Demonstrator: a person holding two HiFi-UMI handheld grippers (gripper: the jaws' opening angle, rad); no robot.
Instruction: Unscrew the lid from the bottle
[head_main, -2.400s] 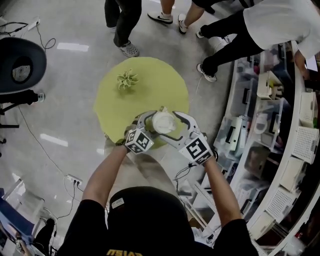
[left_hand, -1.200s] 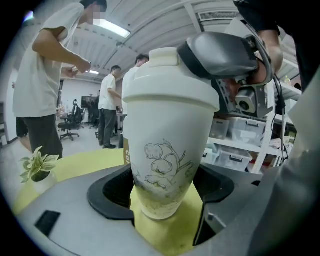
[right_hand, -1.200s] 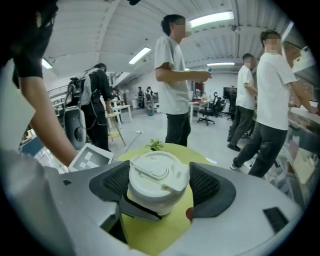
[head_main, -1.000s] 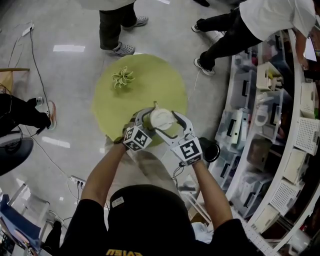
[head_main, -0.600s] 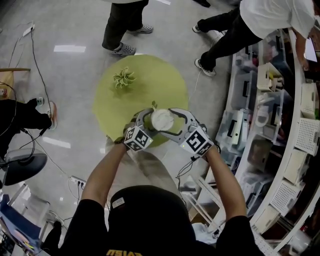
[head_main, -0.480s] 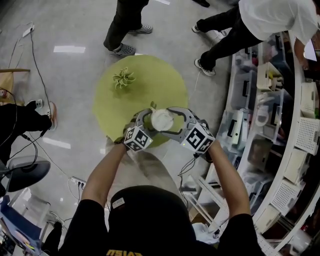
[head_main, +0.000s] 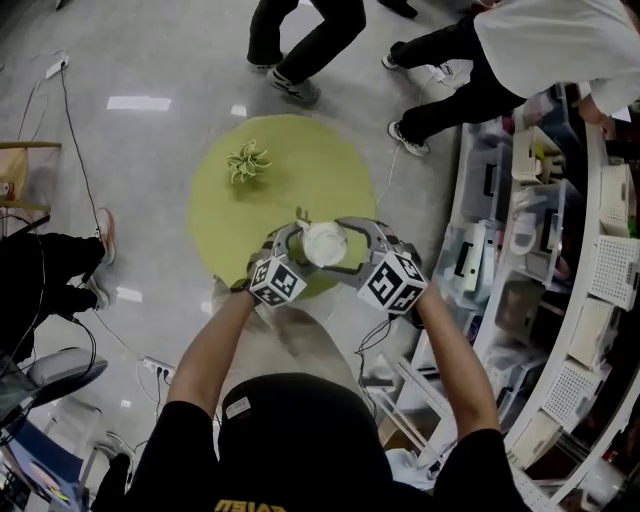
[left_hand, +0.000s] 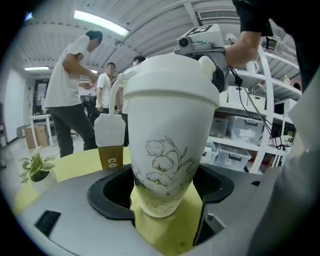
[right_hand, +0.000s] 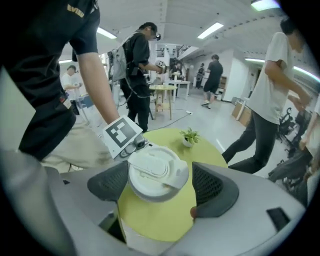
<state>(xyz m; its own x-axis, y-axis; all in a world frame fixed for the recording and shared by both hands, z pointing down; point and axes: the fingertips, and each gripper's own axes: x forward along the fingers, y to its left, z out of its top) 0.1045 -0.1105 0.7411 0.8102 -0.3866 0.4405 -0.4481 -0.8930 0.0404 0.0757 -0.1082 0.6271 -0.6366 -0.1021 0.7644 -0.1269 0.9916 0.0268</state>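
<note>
I've got one white, tapered plastic bottle (left_hand: 167, 150) with a flower drawn on it in thin lines. It stands upright at the near edge of the round yellow-green table (head_main: 300, 180), its long axis vertical and its mouth pointing straight up. One white flip-top lid (right_hand: 152, 172) sits on top, facing the head camera.

My left gripper (left_hand: 162, 197) is clenched on the bottle's lower body, a black pad pressed against each side. My right gripper (right_hand: 160, 184) comes in from above with the lid between its pads. Those jaws have just been easing apart: one pad sits at the rim and the other is a sliver clear (so no real clamp).

By my count that makes two grippers, one bottle and one lid. There is also one small potted green plant (head_main: 246, 160) at the table's far side and one brown-and-white paper cup (left_hand: 110, 147) just behind the bottle.
</note>
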